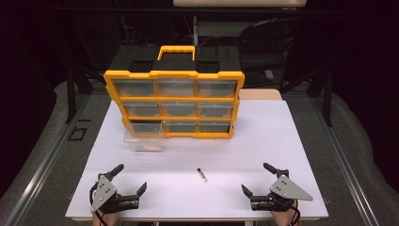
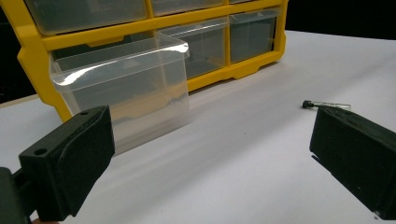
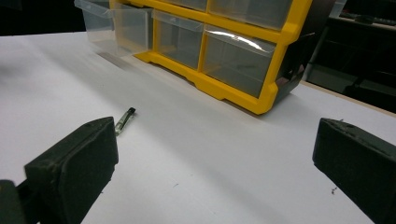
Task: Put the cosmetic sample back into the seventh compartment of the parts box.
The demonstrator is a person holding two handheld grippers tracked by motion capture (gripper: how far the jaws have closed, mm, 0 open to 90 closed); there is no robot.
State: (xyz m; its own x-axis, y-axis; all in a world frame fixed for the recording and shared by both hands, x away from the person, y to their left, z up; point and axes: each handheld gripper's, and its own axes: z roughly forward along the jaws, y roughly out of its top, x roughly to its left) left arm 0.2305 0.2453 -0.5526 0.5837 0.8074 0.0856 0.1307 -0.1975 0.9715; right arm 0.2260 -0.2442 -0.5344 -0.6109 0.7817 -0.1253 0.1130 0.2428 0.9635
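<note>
both grippers, left gripper [image 1: 129,178] and right gripper [image 1: 253,177], gape wide, holding nothing

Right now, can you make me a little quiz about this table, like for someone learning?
1. True or false: the clear drawer is pulled out of the yellow cabinet and sits on the table.
2. What lies between the two grippers? A) a spoon B) a small vial C) a ball
3. Fill in: the fingers of the left gripper and the right gripper are both ____ and hold nothing.

Key: 1 true; 2 B; 3 open.
</note>
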